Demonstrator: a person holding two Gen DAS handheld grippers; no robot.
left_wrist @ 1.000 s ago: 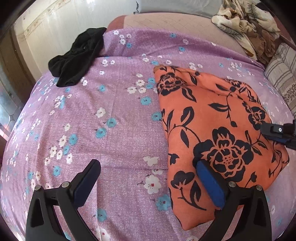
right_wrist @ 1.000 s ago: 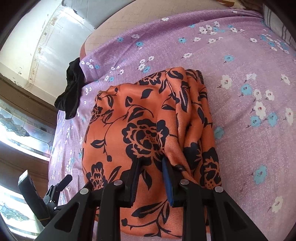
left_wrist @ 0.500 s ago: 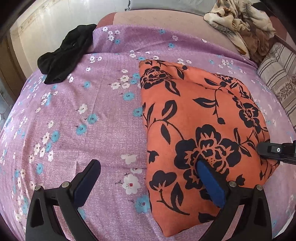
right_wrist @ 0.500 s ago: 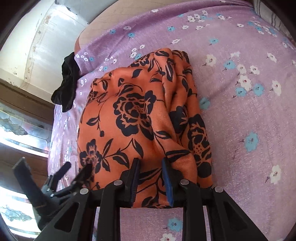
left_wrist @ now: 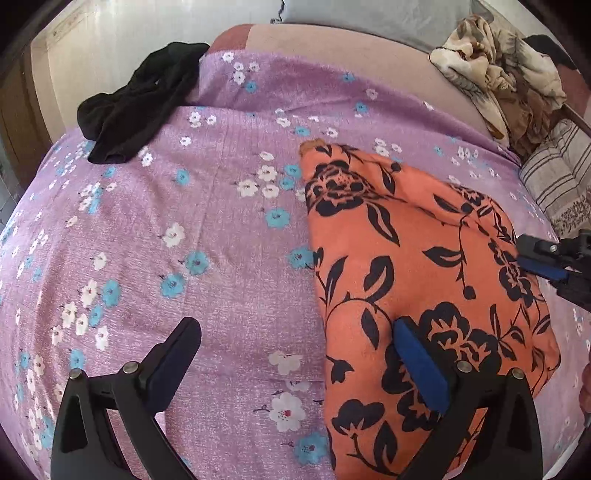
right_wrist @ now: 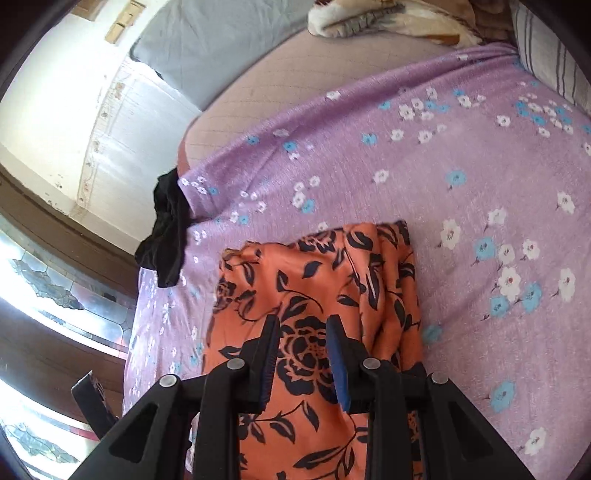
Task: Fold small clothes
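I see a bed covered by a purple floral bedsheet [left_wrist: 221, 229]; bare mattress [left_wrist: 332, 48] shows past its far edge, with a grey pillow [left_wrist: 369, 14] beyond. A black garment [left_wrist: 136, 107] lies crumpled at the sheet's far left corner. A beige patterned blanket [left_wrist: 495, 74] is heaped at the far right, next to a striped pillow [left_wrist: 554, 184].

The orange floral garment [left_wrist: 424, 258] lies folded on the sheet, to the right of centre.

My left gripper [left_wrist: 295, 354] has its jaws wide apart. Its right finger sits over the garment's near left part and its left finger over bare sheet; I cannot tell whether either touches.

My right gripper [right_wrist: 303, 354] has its jaws partly apart, with orange fabric visible between them. I cannot tell whether the pads grip it.

The right wrist view alone shows a white wall [right_wrist: 55, 92], dark wood trim and patterned glass [right_wrist: 48, 288] beside the bed. The left wrist view alone shows the right gripper at the garment's right edge.
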